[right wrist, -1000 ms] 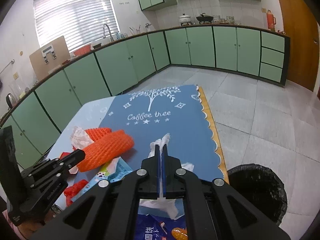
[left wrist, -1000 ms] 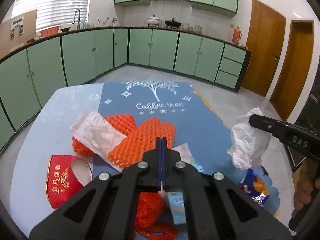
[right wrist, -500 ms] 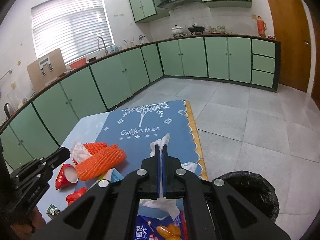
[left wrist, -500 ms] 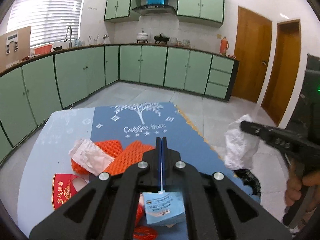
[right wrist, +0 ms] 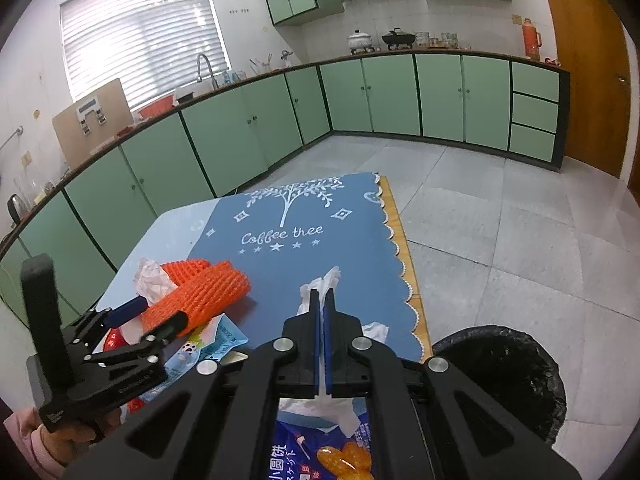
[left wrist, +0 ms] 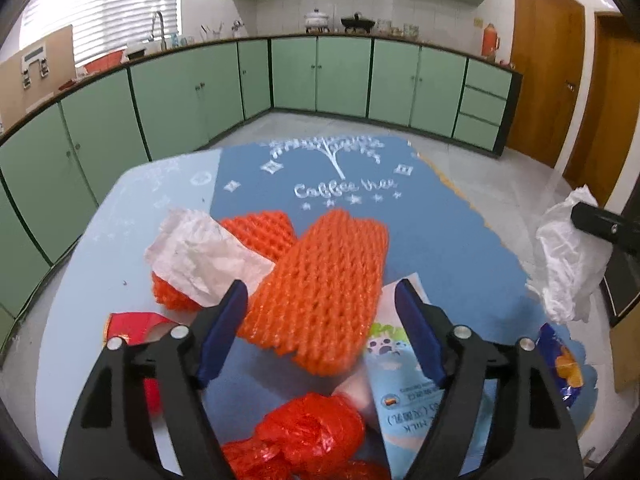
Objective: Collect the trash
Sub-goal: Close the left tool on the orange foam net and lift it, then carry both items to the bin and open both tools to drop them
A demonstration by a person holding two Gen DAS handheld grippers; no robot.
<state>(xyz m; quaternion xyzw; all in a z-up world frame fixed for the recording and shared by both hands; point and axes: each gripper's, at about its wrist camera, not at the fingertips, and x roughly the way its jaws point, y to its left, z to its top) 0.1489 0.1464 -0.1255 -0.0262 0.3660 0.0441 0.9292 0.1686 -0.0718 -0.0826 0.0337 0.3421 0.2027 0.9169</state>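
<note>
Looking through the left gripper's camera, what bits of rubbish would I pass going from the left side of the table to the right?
Red paper cup → crumpled white paper → big orange foam net → light blue milk packet → white plastic bag, pinched in the right gripper.

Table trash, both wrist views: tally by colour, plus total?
Orange foam nets: 2, front and rear.
Red: 2, paper cup and crumpled plastic.
White: 2, paper wrapper and tissue pinched in the right gripper.
Blue: 2, milk pouch and snack bag.
Total: 8.
</note>
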